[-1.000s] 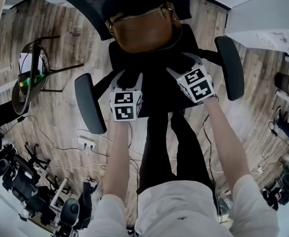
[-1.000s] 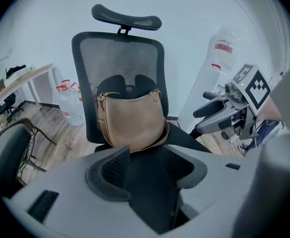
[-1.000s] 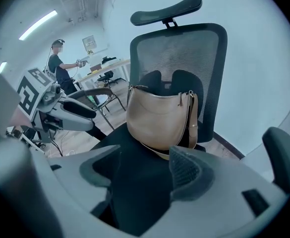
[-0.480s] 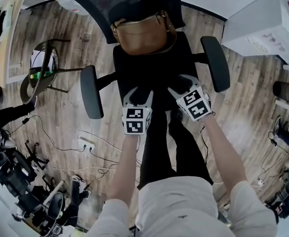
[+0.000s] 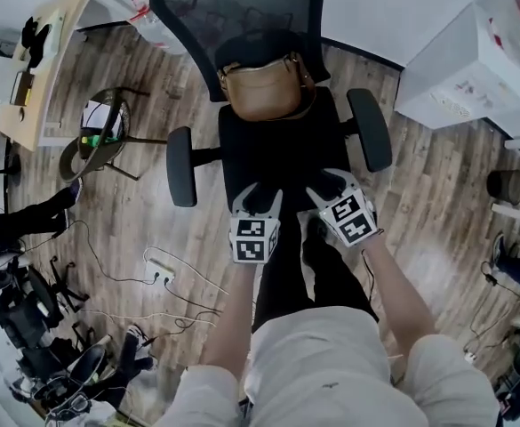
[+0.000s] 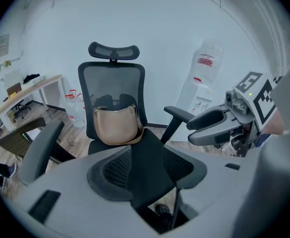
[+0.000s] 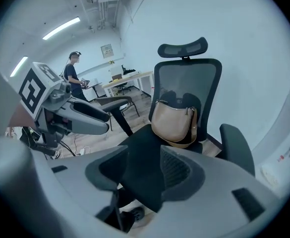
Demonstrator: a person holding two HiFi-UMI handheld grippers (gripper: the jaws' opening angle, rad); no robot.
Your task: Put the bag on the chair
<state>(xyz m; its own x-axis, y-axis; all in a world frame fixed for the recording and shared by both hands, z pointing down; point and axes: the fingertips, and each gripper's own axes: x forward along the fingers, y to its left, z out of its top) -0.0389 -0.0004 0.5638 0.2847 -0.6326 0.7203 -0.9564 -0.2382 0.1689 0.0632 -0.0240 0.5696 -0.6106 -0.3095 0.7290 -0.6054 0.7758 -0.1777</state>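
The bag (image 5: 264,90) sits at the far end of the chair (image 5: 282,154) seat. It stands upright and leans on the mesh backrest (image 5: 242,12), with its strap (image 5: 309,107) draped down its right side onto the seat. Neither gripper touches it. The left gripper (image 5: 260,198) and the right gripper (image 5: 329,185) hover side by side over the near edge of the seat, well apart from the bag, both angled down toward it. The left jaws stand apart, with only black seat showing in the gap. The right jaws have just been closing; they stand at a middling gap with nothing between them either.

By the look of it the placing is done, and the step in hand is getting clear without undoing it. This looks like a rolling, swivelling office chair, so the main care is not to nudge the seat edge or either armrest (image 5: 181,165). A knock could turn the chair and tip the bag off the backrest. Both tools come away best straight toward the near side, between the armrests and raised above the seat. The bag looks soft and rounded at its base, so it may slump. A last look is worth taking: it should rest square against the backrest, with the strap on the seat and not hanging over an edge.
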